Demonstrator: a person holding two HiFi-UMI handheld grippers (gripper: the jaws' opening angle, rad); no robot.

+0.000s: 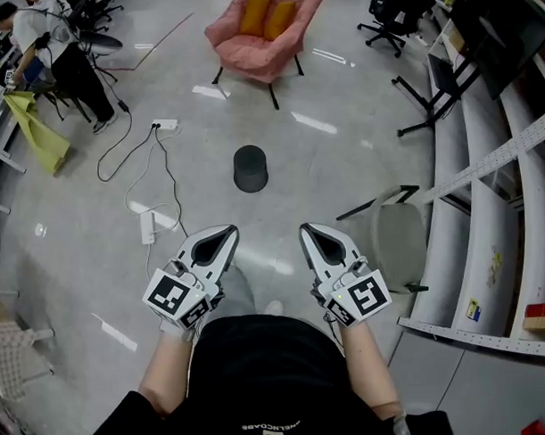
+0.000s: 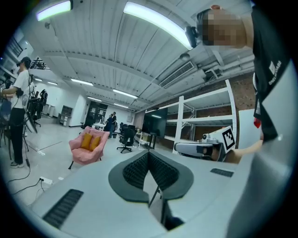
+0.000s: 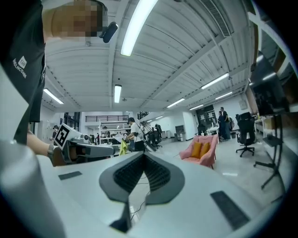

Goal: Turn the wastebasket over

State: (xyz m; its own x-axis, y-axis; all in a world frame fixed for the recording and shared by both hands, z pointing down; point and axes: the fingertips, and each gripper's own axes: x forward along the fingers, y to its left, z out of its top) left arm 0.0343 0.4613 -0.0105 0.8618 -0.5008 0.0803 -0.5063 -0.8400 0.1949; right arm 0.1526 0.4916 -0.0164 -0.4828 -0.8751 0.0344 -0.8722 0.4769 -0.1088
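Tools first: the left tool (image 1: 221,233) and the right tool (image 1: 314,233) sit side by side low in the head view, close to the person's body, each clenched on nothing and pointing up the frame. The wastebasket (image 1: 250,168), a dark round bin, stands alone on the floor (image 1: 358,120) in the upper middle of the frame, well apart from both tools and short of the pink armchair (image 1: 264,30). This looks like the approach step, with nothing touched yet. The next move calls for getting closer, lowering the tools, parting the jaws to take the bin's rim or wall, then tipping it over.
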